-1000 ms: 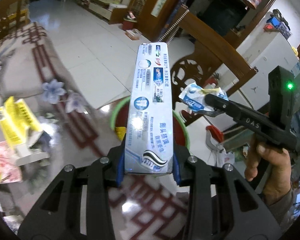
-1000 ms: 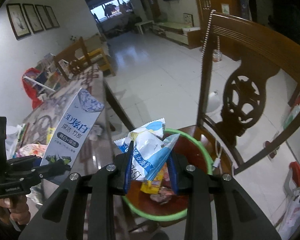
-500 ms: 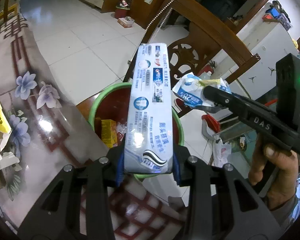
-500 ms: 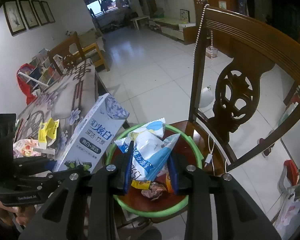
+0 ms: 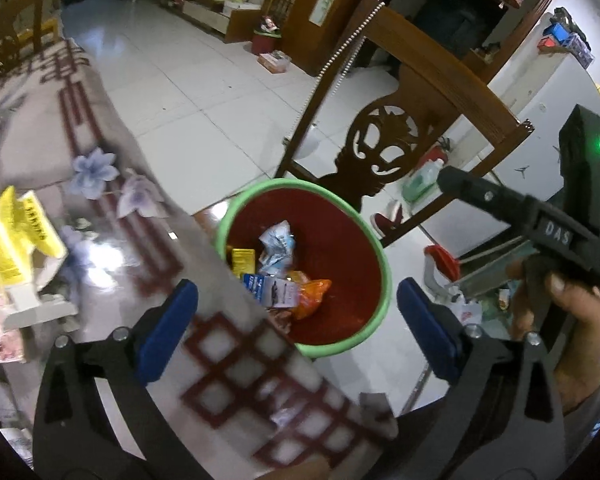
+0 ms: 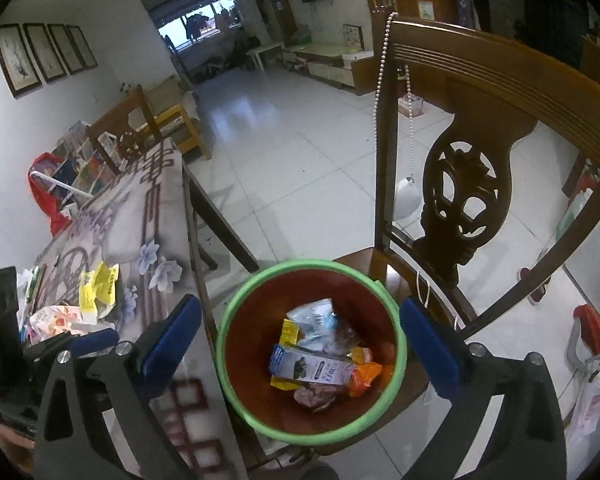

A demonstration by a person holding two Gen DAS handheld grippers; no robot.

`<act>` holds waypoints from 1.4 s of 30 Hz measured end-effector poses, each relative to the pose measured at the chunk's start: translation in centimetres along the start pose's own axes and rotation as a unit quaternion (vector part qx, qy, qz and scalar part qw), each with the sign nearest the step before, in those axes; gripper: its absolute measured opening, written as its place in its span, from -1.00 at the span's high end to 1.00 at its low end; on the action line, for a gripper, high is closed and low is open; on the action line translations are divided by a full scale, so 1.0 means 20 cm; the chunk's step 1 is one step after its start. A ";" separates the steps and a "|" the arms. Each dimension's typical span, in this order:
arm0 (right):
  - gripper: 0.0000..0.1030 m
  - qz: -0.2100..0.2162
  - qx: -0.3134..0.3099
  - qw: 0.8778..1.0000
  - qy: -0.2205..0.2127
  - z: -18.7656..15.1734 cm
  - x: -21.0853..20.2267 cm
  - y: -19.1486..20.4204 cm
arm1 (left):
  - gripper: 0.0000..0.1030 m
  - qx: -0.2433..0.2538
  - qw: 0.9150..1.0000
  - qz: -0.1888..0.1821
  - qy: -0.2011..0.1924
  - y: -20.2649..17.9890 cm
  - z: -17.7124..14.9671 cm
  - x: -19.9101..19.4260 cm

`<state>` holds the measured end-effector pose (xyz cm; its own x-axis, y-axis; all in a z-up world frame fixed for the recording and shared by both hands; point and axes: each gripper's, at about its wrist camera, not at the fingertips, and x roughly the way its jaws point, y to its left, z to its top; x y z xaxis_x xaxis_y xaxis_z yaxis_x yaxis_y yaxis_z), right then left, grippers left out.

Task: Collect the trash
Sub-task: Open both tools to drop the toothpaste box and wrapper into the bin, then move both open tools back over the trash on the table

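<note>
Left of the bin, a yellow wrapper and a pink packet lie on your surface. Your left gripper has its fingers spread wide, holding nothing. The box and bag lie inside the bin (on the chair seat). Your right gripper, directly above the bin, gapes empty too.

A home dining room: carved wooden chair, tablecloth-covered table, framed pictures.
</note>
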<state>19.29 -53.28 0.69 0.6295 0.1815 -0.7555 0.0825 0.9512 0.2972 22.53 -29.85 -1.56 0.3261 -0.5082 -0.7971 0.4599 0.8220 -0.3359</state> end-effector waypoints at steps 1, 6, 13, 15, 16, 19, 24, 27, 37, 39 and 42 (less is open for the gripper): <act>-0.86 -0.003 0.001 1.000 0.002 0.00 0.01 0.00 | -0.90 -0.001 1.000 0.006 -0.001 0.01 -0.01 -0.02; -0.86 -0.006 -0.018 1.000 0.008 0.00 0.03 0.08 | -0.90 -0.008 1.000 0.015 -0.008 0.05 -0.04 -0.10; -0.86 0.000 -0.049 0.999 0.005 0.00 0.02 0.22 | -0.90 -0.035 0.998 0.035 -0.036 0.17 -0.12 -0.31; -0.86 0.006 -0.064 0.998 0.005 -0.01 0.03 0.29 | -0.90 -0.045 0.997 0.044 -0.045 0.23 -0.16 -0.39; -0.86 0.011 -0.073 0.997 0.006 -0.01 0.03 0.33 | -0.90 -0.048 0.997 0.048 -0.047 0.25 -0.18 -0.41; -0.86 0.022 -0.096 0.995 0.008 -0.02 0.03 0.43 | -0.90 -0.066 0.994 0.062 -0.057 0.34 -0.23 -0.51; -0.86 0.045 -0.147 0.988 0.013 -0.06 0.06 0.65 | -0.90 -0.090 0.990 0.083 -0.075 0.48 -0.34 -0.67; -0.86 0.055 -0.167 0.984 0.021 -0.08 0.08 0.77 | -0.90 -0.105 0.986 0.096 -0.083 0.57 -0.40 -0.77; -0.86 0.079 -0.213 0.973 0.037 -0.12 0.16 1.13 | -0.90 -0.165 0.971 0.130 -0.114 0.87 -0.61 -1.08; -0.86 0.081 -0.220 0.971 0.038 -0.13 0.17 1.19 | -0.90 -0.173 0.968 0.138 -0.119 0.92 -0.64 -1.12; -0.86 0.086 -0.228 0.969 0.042 -0.14 0.19 1.27 | -0.90 -0.187 0.963 0.149 -0.126 1.00 -0.69 -1.19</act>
<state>21.59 -27.68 3.65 0.5368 0.3494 -0.7680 -0.3812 0.9125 0.1487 12.57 2.30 3.63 0.6092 -0.2436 -0.7546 0.0017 0.9520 -0.3059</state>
